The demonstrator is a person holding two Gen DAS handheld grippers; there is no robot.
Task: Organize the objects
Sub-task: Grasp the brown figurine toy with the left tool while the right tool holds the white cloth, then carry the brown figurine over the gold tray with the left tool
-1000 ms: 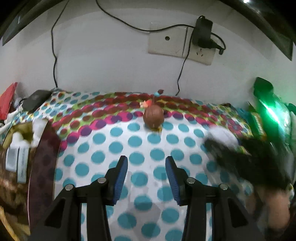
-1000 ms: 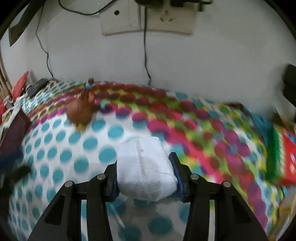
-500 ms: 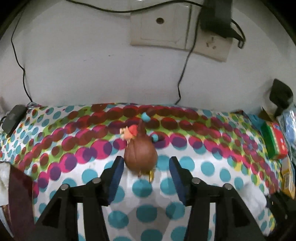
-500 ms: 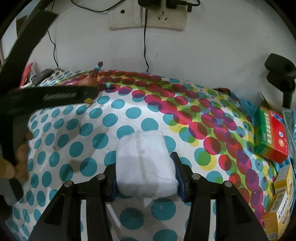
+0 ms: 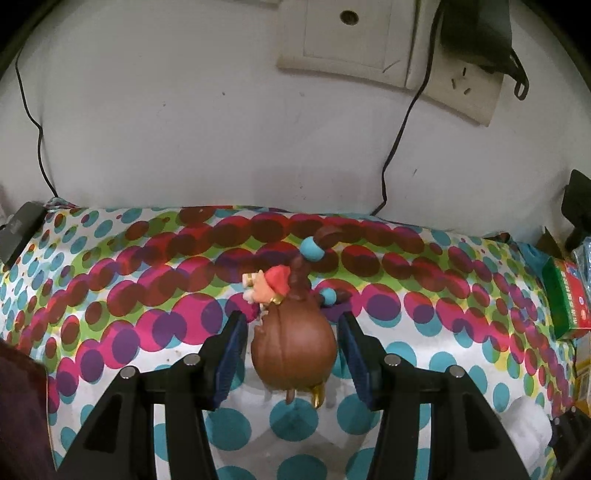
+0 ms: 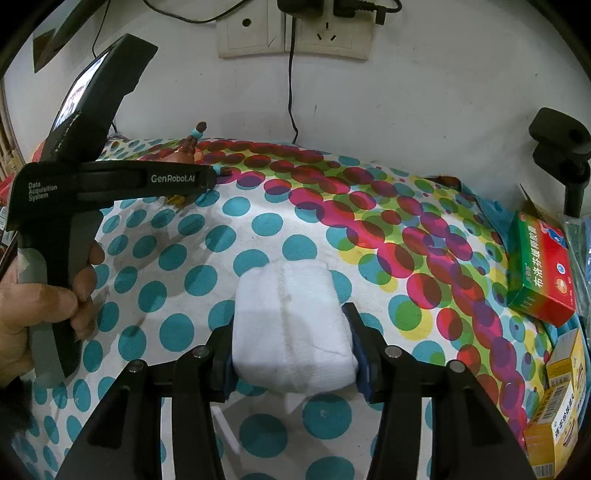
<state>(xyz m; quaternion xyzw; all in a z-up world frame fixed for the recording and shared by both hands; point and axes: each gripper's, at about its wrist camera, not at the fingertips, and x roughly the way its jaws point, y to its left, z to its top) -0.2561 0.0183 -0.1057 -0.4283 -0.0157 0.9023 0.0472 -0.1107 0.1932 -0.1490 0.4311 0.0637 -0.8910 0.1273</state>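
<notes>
A brown round toy figure point(image 5: 293, 349) with a red cap and blue-tipped antlers stands on the dotted cloth point(image 5: 147, 280) near the wall. My left gripper point(image 5: 291, 354) is open, its blue pads on either side of the toy with small gaps. My right gripper point(image 6: 291, 354) is shut on a folded white cloth pad point(image 6: 291, 325), which it holds low over the dotted cloth. In the right wrist view the left gripper's body point(image 6: 74, 192) and the hand holding it show at the left, hiding most of the toy point(image 6: 188, 147).
A green and red medicine box point(image 6: 539, 269) and yellow boxes point(image 6: 557, 417) lie at the right edge. A black clamp stand point(image 6: 561, 147) stands at the back right. Wall sockets with cables point(image 6: 295, 29) sit above the table. A dark box point(image 5: 22, 413) is at the left.
My left gripper has moved forward to the toy, which now sits between its open fingers. My right gripper still holds the white pad and has pulled back a little.
</notes>
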